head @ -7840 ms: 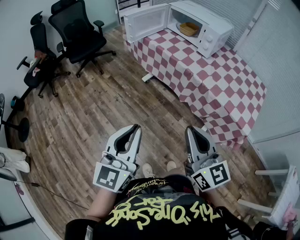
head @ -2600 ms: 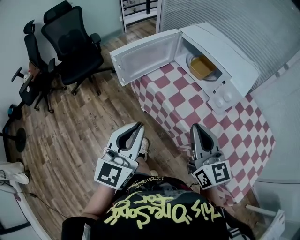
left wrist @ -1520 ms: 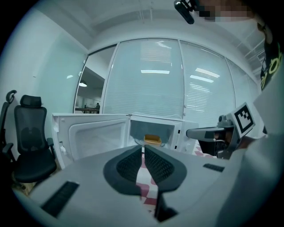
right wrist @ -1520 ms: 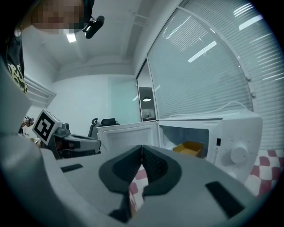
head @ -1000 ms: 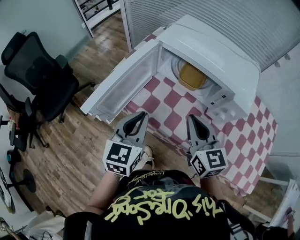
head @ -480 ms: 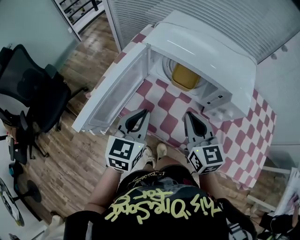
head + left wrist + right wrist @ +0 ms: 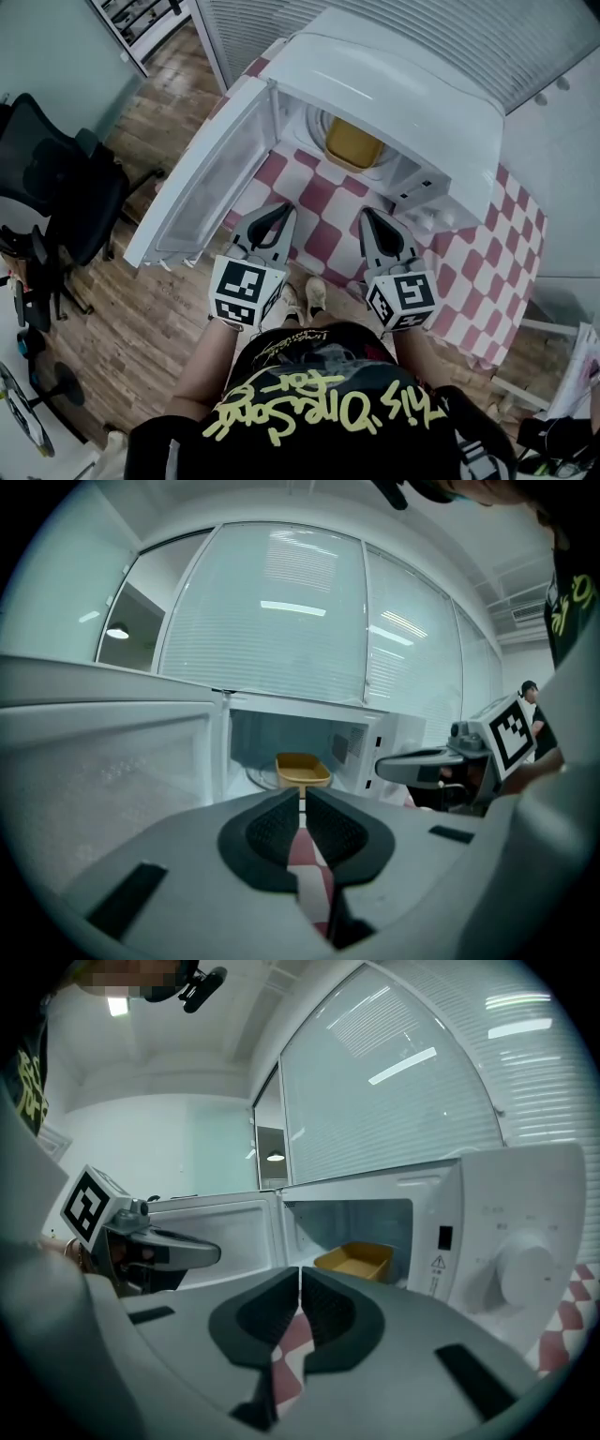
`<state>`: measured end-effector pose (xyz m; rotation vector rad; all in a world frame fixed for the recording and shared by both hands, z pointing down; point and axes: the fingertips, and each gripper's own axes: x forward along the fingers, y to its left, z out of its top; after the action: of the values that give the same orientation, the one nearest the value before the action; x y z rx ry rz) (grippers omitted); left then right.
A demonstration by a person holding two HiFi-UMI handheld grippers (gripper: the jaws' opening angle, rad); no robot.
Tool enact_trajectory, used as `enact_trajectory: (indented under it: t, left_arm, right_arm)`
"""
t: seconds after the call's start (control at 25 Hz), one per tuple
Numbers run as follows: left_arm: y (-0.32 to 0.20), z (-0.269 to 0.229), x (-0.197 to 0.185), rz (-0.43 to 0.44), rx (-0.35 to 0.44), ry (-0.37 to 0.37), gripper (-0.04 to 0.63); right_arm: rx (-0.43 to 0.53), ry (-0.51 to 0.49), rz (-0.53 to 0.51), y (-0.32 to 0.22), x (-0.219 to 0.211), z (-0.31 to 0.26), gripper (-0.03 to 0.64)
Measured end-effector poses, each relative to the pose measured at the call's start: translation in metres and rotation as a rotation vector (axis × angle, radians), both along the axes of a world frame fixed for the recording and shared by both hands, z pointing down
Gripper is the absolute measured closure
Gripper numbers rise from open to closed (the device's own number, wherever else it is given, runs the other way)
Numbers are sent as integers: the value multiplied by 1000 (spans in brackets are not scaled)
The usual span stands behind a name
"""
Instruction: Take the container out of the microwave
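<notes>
While the yellow container sits inside the open microwave, my left gripper and right gripper hover before it. Both are clenched shut, empty.

An office break corner: black swivel chairs on wood-plank floor at left, blind-covered glass partitions beyond, microwave on a checked-cloth counter.

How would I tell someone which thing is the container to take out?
Find the white microwave on the red-and-white checked tablecloth, its door swung open. Inside sits a shallow rectangular yellow container, the only coloured thing in that white cavity.
</notes>
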<state>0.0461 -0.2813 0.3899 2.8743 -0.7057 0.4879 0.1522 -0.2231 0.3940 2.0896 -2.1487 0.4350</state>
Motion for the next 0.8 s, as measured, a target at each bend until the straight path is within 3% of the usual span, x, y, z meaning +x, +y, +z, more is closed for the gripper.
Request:
enact_trajectory:
  t: [0.4,0.48,0.8]
  left_arm:
    - [-9,4,29,47,45,7,571]
    - [-11,9,32,57,46,3,571]
    - [-26,16,43,73,40,39,550]
  right_arm:
    - [-10,32,9,-14,10,19,594]
    - [-16,27,6,-18,11,22,511]
    - [-55,24,14,-35,19,38,422]
